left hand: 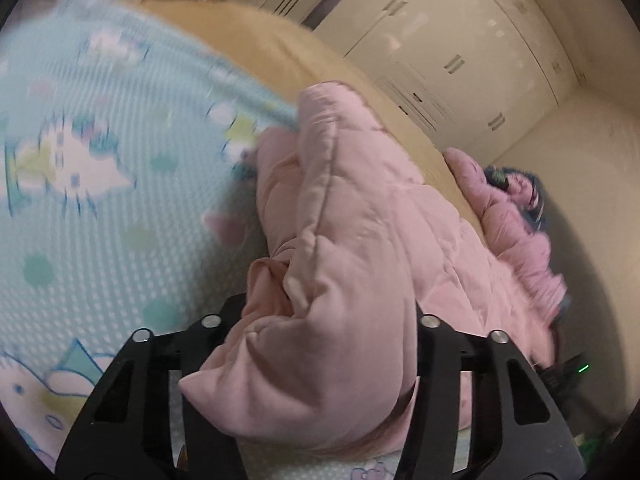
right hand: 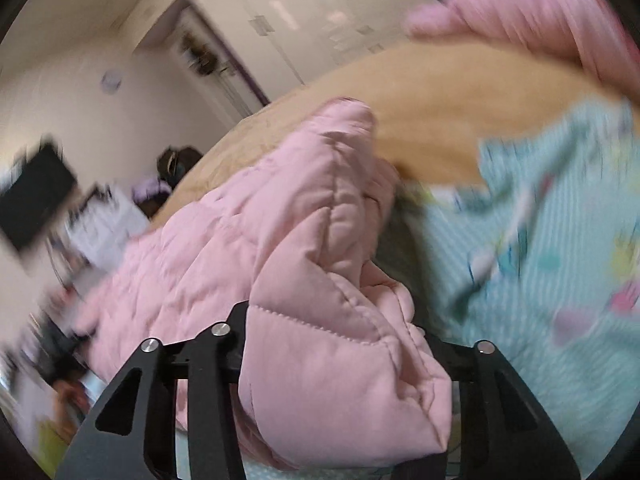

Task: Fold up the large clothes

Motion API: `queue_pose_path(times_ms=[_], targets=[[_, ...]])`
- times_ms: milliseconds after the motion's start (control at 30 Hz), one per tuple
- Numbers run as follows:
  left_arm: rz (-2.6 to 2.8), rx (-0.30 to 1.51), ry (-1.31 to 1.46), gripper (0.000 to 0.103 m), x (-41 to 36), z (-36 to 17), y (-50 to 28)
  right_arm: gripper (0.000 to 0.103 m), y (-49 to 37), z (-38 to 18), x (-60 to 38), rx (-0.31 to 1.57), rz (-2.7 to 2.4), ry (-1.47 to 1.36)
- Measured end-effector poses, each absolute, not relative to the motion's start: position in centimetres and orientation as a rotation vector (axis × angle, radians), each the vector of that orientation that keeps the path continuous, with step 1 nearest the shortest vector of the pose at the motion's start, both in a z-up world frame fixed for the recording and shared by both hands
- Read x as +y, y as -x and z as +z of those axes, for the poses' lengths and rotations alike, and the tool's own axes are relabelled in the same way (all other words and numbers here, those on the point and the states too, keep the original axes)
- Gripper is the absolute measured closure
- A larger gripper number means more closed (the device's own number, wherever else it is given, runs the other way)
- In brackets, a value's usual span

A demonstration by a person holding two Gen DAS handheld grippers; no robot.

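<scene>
A bed fills the room's middle, spread with a pale blue cartoon-print sheet (left hand: 100,184) and, beyond it, a tan blanket (left hand: 256,44); cream wardrobe doors (left hand: 452,52) stand behind.

The left gripper (left hand: 328,364) is partly closed on a thick bunched fold of the pink quilted jacket (left hand: 340,240), which swells up and over its black fingers (left hand: 436,392) so the tips are hidden. The right gripper (right hand: 336,368) is likewise clamped, part-way closed, on another padded edge of the same jacket, its stitched hem lying just across the jaws. Both pictures are smeared, so how deep the cloth sits in either grip is hard to say.

Outward from the tools, the jacket trails in a rumpled ridge over the sheet toward the tan blanket. In the left view the jacket's bulk runs along the bed's right-hand edge, close to the wall, and a second pink padded piece (left hand: 508,208) lies at that edge; the open blue sheet lies to the left. In the right view the jacket nears the bed's left edge, beside blurred clutter (right hand: 92,220); free sheet lies to the right.
</scene>
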State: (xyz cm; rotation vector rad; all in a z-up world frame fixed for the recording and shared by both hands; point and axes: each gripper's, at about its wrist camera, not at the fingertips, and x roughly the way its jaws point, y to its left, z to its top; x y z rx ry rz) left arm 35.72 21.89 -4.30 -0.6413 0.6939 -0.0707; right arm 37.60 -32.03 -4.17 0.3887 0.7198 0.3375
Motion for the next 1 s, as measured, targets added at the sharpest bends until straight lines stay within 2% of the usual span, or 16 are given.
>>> queue_pose_path(times_ms=[233, 467, 1000], targets=[[-0.093, 0.561, 0.42, 0.071, 18.6, 1.4, -35.5, 0.069, -33.4, 1.5, -26.0, 0.521, 0.377, -0.054], [-0.111, 0.512, 0.359, 0.072, 18.6, 3.1, -33.2, 0.071, -30.0, 5.4, -21.8, 0.396, 0.464, 0.118], [-0.122, 0.486, 0.32, 0.072, 18.4, 4.3, -26.6, 0.071, -24.9, 8.2, -22.2, 0.388, 0.527, 0.087]])
